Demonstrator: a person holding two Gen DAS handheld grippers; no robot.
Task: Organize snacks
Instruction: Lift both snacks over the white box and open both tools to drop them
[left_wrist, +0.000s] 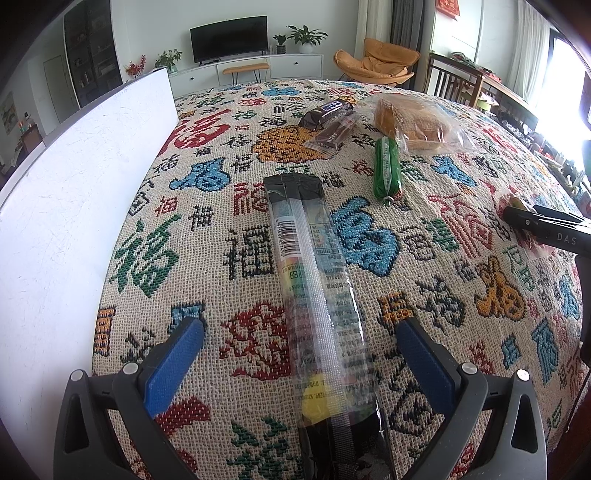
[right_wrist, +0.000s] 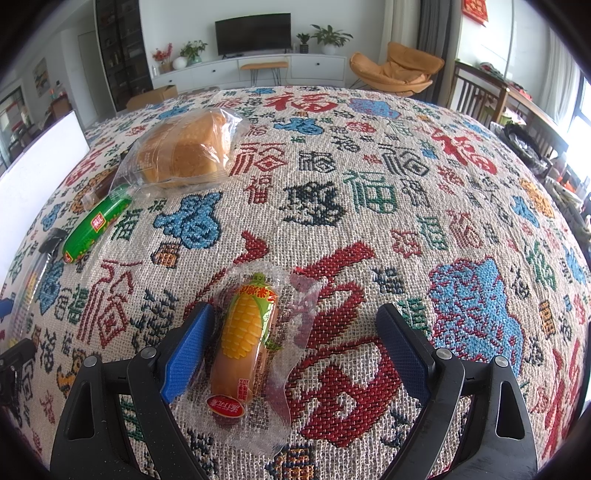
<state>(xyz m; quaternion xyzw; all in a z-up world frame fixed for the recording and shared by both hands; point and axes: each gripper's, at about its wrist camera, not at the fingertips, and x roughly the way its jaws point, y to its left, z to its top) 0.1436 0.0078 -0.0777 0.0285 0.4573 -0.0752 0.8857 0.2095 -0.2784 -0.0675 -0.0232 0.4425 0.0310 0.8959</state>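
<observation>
Both hand-held grippers spread wide, nothing clamped.
Left hand-held gripper (left_wrist: 299, 358) is straddled over long clear snack pack (left_wrist: 314, 288); white board (left_wrist: 74, 206) flanks left. Right hand-held gripper (right_wrist: 295, 343) is set around corn sausage (right_wrist: 243, 339); bread bag (right_wrist: 184, 151), green sausage (right_wrist: 96, 227) well beyond on worktop (right_wrist: 406, 221).

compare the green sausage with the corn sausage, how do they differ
The green sausage wears a tight opaque green casing; the corn sausage sits in a loose clear wrapper printed with a corn cob. The green one lies off to the left, beside the bagged bread; the corn one lies between the right gripper's open jaws. Both lie flat on the patterned cloth.
</observation>
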